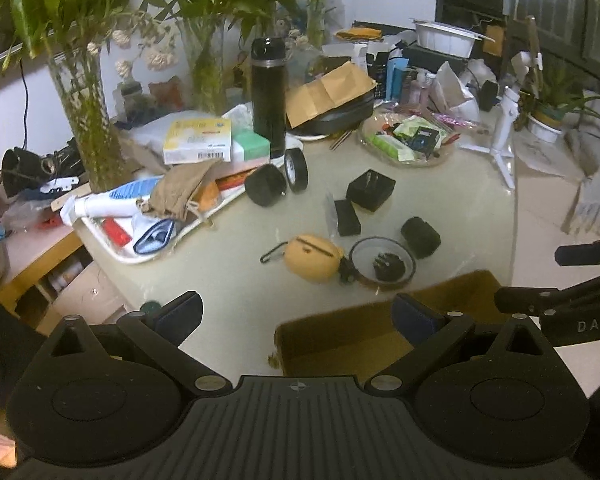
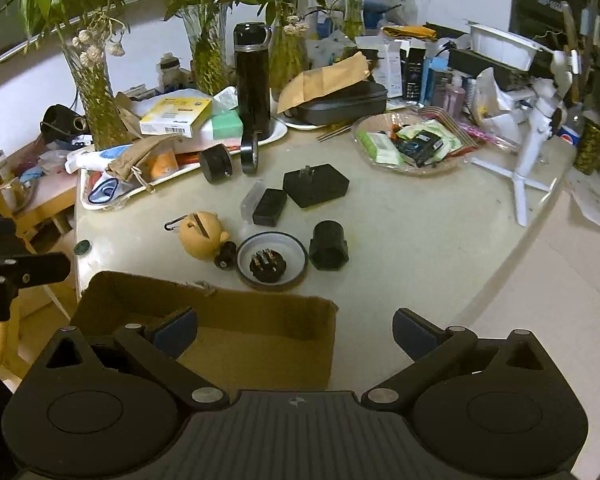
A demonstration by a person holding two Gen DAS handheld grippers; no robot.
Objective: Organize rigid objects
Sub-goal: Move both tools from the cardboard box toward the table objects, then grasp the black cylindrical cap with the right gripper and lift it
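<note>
An open cardboard box (image 2: 260, 344) sits at the table's near edge; it also shows in the left wrist view (image 1: 352, 340). Beyond it lie a tan pouch (image 2: 200, 236), a tape ring (image 2: 272, 260) with a small black part inside, a black cylinder (image 2: 329, 245), a small black block (image 2: 269, 207), a black plug adapter (image 2: 315, 185), a black roller (image 2: 215, 165) and a tape roll (image 2: 250, 154). My left gripper (image 1: 298, 316) is open and empty, above the box's left side. My right gripper (image 2: 296, 330) is open and empty over the box.
A black flask (image 2: 253, 80), a white tray (image 2: 100, 200) of clutter, a glass dish (image 2: 412, 148) of packets, vases of plants (image 2: 96, 92) and a white tripod (image 2: 532, 152) crowd the table's back. The table edge curves down on the right.
</note>
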